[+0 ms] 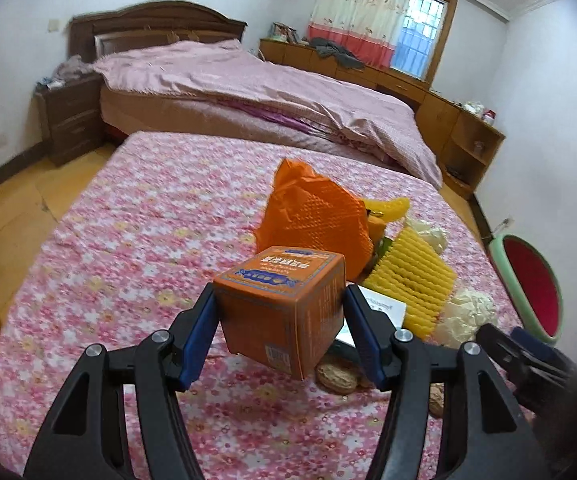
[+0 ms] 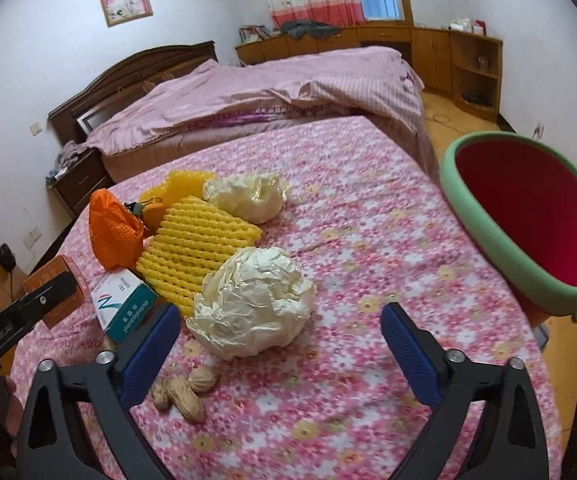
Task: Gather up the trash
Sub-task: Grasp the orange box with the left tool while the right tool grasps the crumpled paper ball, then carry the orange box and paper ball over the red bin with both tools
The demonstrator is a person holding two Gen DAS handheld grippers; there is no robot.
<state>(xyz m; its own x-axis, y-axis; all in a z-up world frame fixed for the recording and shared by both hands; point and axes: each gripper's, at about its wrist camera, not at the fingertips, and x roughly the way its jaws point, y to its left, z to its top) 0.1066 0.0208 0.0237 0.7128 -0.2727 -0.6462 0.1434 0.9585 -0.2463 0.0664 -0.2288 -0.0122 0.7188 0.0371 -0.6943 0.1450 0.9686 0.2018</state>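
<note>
Left hand-held gripper (image 1: 280,332) clenched on an orange box (image 1: 284,312), blue pads pressing both its sides, box lifted clear of the table (image 1: 128,240) with the floral cloth. Just under and past the box: peanuts (image 1: 336,378). Ahead of it, an orange foam net (image 1: 312,220), and ahead to the right a yellow foam net (image 1: 412,276), a white-and-teal carton (image 1: 384,310) and crumpled paper (image 1: 468,316). Far right, off the table edge, a green-rimmed red bin (image 1: 528,280).

Right hand-held gripper (image 2: 280,344) released, jaws wide, nothing between the pads. A paper ball (image 2: 252,300) sits just ahead, between the fingers' lines but untouched. Peanuts (image 2: 184,392) lie beside the left finger. Carton (image 2: 124,304) and yellow net (image 2: 196,244) ahead left, the second paper ball (image 2: 248,196) farther ahead. Orange net (image 2: 112,228) far left, with the box (image 2: 60,284) in the left gripper beyond it. Bin (image 2: 528,216) ahead right, tilted, mouth facing the table. A bed (image 2: 268,88) stands behind.
</note>
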